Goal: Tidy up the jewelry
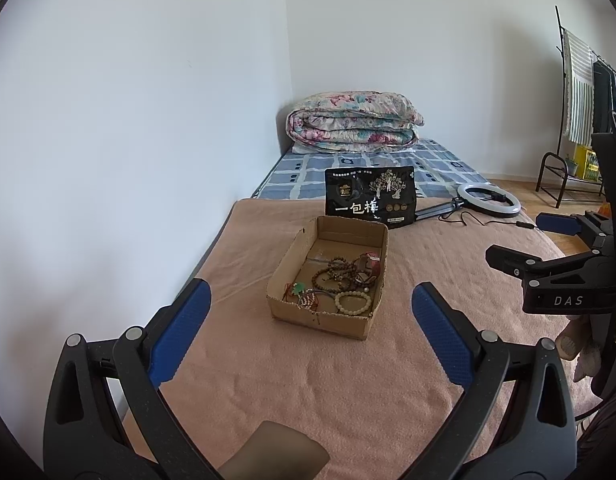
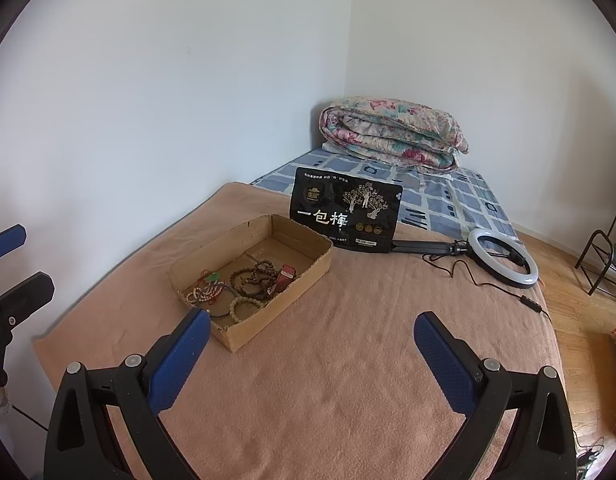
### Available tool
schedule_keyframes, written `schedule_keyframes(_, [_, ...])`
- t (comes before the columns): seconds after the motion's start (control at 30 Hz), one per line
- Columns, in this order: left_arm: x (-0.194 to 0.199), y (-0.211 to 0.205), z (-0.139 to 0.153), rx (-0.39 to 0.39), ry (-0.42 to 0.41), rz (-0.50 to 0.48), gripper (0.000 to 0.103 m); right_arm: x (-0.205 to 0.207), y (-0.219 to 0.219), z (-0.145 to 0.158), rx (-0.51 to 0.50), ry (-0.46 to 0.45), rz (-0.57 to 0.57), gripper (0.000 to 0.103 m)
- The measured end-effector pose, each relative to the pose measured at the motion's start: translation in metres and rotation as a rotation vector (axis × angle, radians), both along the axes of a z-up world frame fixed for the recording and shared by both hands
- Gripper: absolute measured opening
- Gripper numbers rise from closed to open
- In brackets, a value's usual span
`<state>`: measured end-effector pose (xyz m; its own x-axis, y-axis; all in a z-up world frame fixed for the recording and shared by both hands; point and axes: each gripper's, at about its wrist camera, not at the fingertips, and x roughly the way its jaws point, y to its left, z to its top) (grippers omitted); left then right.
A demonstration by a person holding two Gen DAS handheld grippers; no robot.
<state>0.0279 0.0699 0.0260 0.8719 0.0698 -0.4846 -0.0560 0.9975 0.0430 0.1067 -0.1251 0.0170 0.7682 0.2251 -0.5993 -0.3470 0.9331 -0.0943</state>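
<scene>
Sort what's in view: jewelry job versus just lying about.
Job: cardboard box, pale bead bracelet, brown bead strands, green pendant on red cord.
Lying about: black snack bag, ring light, folded quilt.

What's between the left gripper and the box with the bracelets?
Only bare pink blanket lies between the left hand-held gripper and the box, shown in the left wrist view.

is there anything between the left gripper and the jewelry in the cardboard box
Nothing visible. The left gripper hangs open over bare pink blanket, facing the cardboard box. Only the box's low near wall stands before the bracelets, and the box has no lid.
</scene>
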Motion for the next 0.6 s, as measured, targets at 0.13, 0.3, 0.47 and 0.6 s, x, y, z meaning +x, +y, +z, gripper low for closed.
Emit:
schedule_keyframes(0.13, [-0.0006, 0.0020, -0.0014, -0.001, 0.004, -0.001, 0.102, -0.0002, -0.0004, -0.0001, 0.001, 0.001, 0.000, 0.103])
schedule_keyframes(0.3, [-0.0017, 0.0060, -0.0019, -0.005, 0.007, 0.002, 0.102, -0.0001, -0.0008, 0.0002, 0.001, -0.001, 0.001, 0.103])
schedule_keyframes(0.47, [-0.0005, 0.0085, -0.0030, -0.008, 0.008, 0.006, 0.102, 0.0004, -0.0009, 0.0002, 0.000, 0.001, 0.001, 0.103])
schedule_keyframes(0.6, [-0.0026, 0.0082, -0.0030, 0.014, -0.011, 0.008, 0.102, 0.0007, -0.0011, 0.0000, 0.000, 0.001, -0.001, 0.103])
